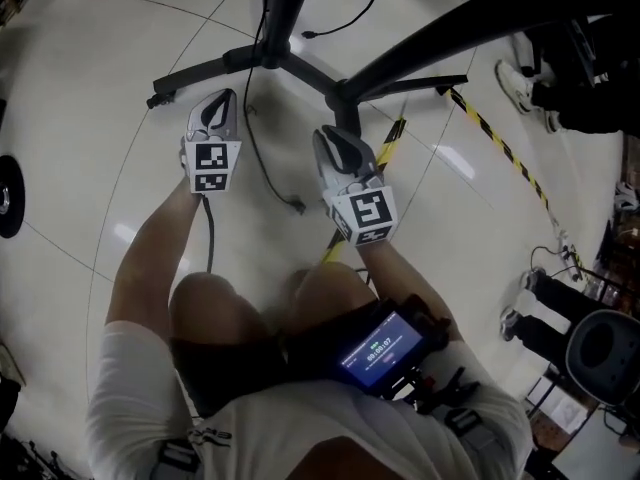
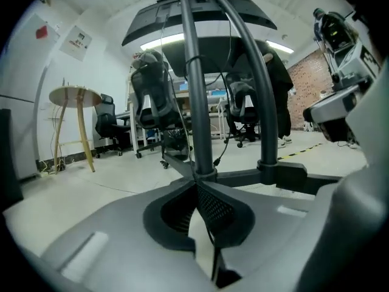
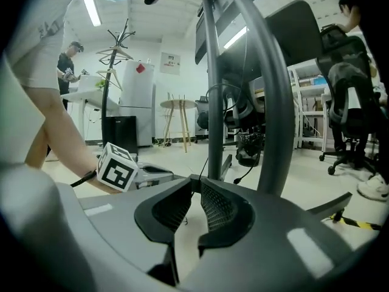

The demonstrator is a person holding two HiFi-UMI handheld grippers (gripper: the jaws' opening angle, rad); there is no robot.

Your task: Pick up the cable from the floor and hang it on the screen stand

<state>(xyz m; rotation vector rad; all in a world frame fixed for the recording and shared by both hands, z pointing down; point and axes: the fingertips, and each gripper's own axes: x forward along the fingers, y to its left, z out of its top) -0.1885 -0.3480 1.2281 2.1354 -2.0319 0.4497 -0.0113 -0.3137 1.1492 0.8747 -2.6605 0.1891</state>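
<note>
The cable (image 1: 262, 171) is a thin black string. It lies on the shiny floor (image 1: 90, 138) in the middle of the head view, between the two grippers. Its top part runs up to the foot of the screen stand (image 1: 285, 13). Its loose end lies lower, close to the right gripper (image 1: 330, 140). It looks light and floppy, so it will likely bend and dangle when lifted, and it may slip out of a weak pinch. The middle bit, flat on the floor, seems a good place to grab. The left gripper (image 1: 225, 103) has its jaws closed tip to tip, with nothing pinched. The right gripper's jaws are a tiny bit apart and empty.
</note>
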